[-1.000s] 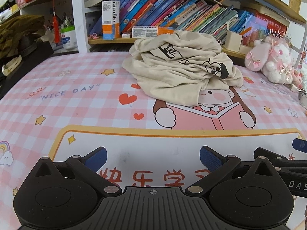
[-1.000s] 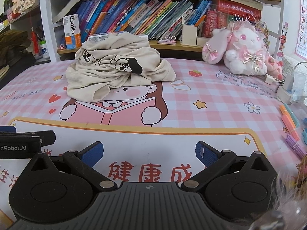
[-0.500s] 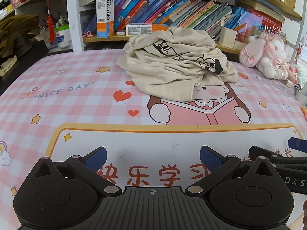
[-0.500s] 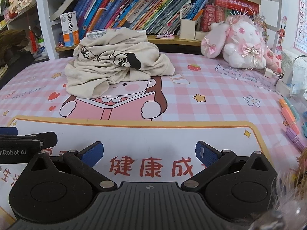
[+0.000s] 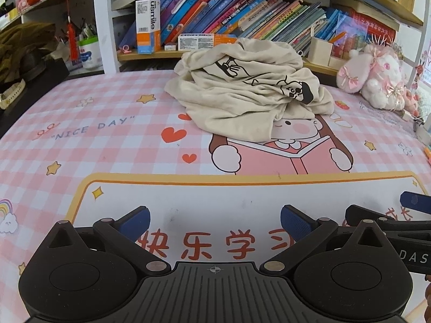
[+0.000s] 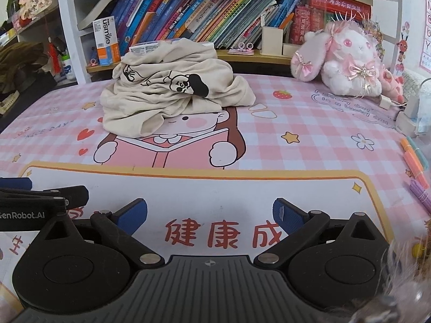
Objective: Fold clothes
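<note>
A crumpled beige garment with black cartoon prints [image 5: 250,91] lies in a heap at the far side of the pink checked desk mat [image 5: 94,134]; it also shows in the right wrist view [image 6: 172,94]. My left gripper [image 5: 214,222] is open and empty, low over the mat's near white panel, well short of the garment. My right gripper [image 6: 210,216] is open and empty, beside the left one. Each gripper's side shows in the other's view: the right one [image 5: 398,220] and the left one [image 6: 40,199].
A bookshelf full of books [image 5: 242,13] stands behind the mat. A pink plush rabbit [image 6: 347,59] sits at the back right. Coloured pens [image 6: 416,167] lie at the right edge. A white power adapter [image 6: 406,118] and dark clothes [image 5: 24,45] are at the sides.
Both grippers have moved slightly; the garment appears a little further left in the left wrist view and a bit lower in the right wrist view. Both stay open. The garment has not moved.
</note>
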